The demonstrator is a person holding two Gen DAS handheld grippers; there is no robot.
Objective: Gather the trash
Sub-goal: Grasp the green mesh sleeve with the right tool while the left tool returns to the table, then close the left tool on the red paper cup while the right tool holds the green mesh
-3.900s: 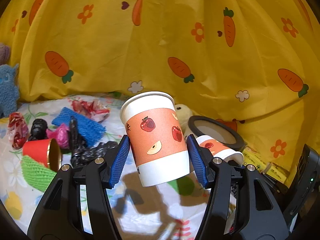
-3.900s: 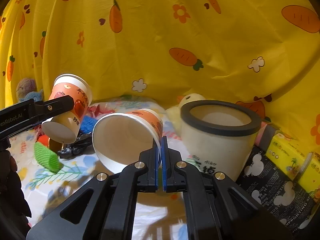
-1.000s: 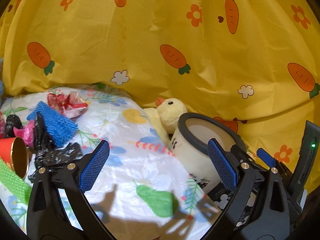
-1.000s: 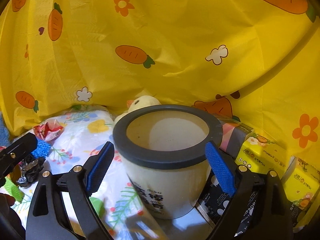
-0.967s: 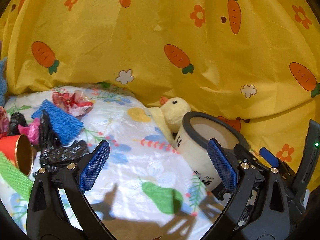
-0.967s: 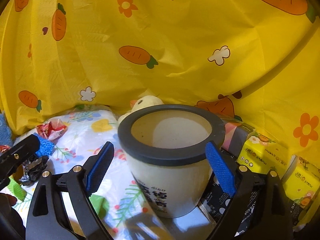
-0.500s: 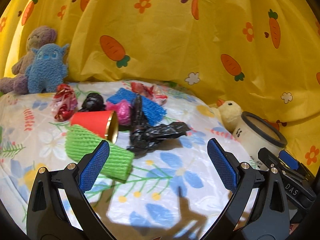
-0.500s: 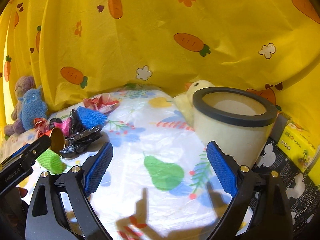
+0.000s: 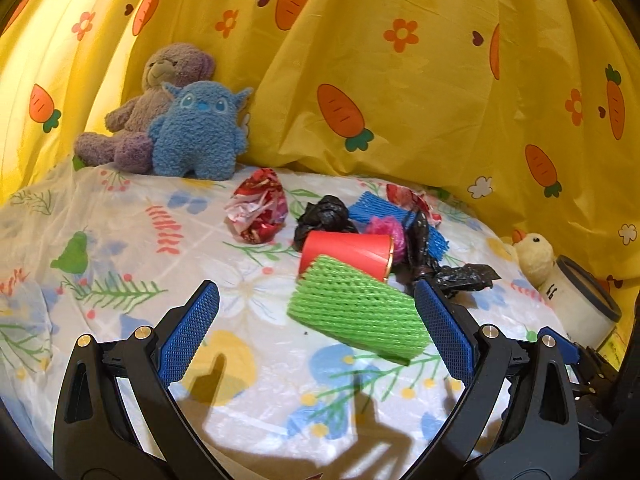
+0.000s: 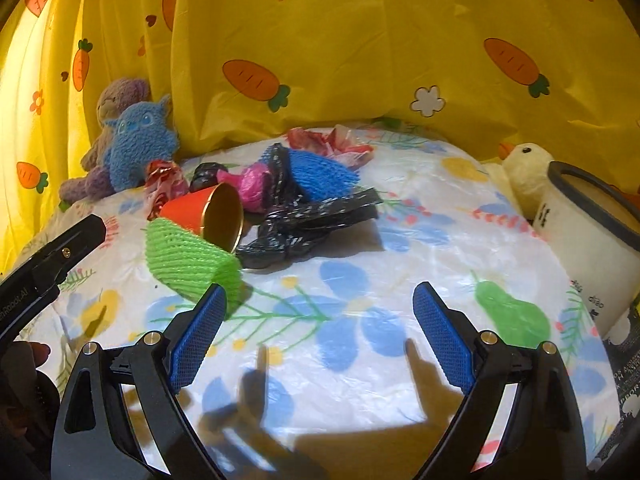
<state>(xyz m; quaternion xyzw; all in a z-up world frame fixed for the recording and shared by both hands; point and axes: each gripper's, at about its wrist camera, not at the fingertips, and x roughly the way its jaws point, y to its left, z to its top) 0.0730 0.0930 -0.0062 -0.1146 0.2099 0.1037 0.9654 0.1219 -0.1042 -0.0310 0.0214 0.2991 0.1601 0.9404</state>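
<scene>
Yellow carrot-print curtains back a flowered sheet [image 9: 120,240] where the trash pile sits at centre frame, green foam net [image 9: 356,312] nearest, touching the red cup [image 9: 346,250]. Both the left gripper [image 9: 316,328] and right gripper [image 10: 320,332] are spread wide and empty. The net looks light and squashy, best pinched across its middle; the bin [image 10: 576,240] is cut off at right.

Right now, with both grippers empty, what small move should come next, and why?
Probably ease the left gripper forward and close on the green foam net. Its jaws are open with the net just ahead between them, the nearest piece of the trash pile, in front of the red cup. The right gripper faces bare cloth.
</scene>
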